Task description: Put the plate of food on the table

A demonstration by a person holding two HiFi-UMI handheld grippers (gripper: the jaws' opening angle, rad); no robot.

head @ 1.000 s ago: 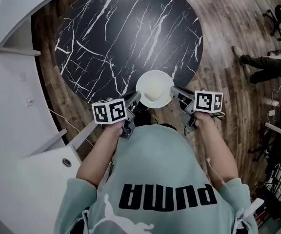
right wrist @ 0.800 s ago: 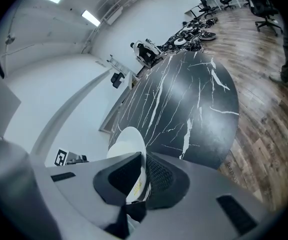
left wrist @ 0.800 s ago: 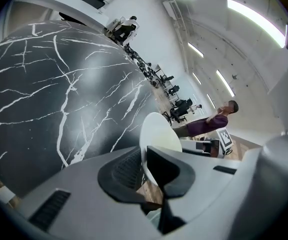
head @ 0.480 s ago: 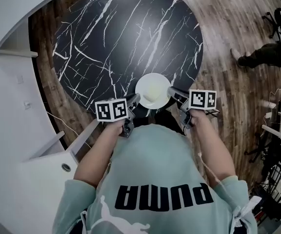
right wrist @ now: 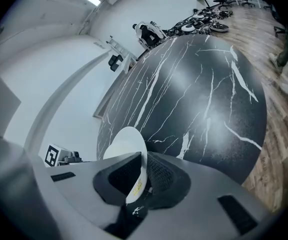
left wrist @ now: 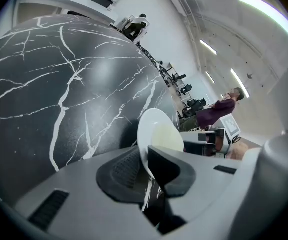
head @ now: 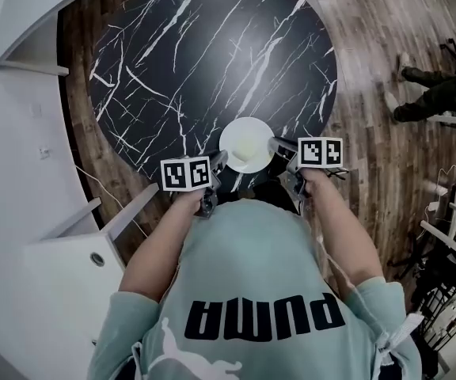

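Observation:
A white plate (head: 246, 144) with pale food lies at the near edge of the round black marble table (head: 212, 54). My left gripper (head: 218, 161) holds its left rim and my right gripper (head: 275, 145) its right rim. In the left gripper view the plate (left wrist: 159, 134) stands on edge between the pads of the left gripper (left wrist: 146, 166). Those jaws are opening, with the rim still touching both pads. In the right gripper view the plate's rim (right wrist: 126, 141) is pinched between the dark pads of the right gripper (right wrist: 143, 176).
Wooden floor (head: 370, 22) surrounds the table. A curved white counter (head: 22, 93) runs along the left, with a white cabinet (head: 70, 267) at lower left. A person's legs (head: 426, 93) stand on the floor at the right. Office chairs and equipment stand far off.
The plate and both grippers have moved a little farther in over the table's near edge. The person at the right has shifted position.

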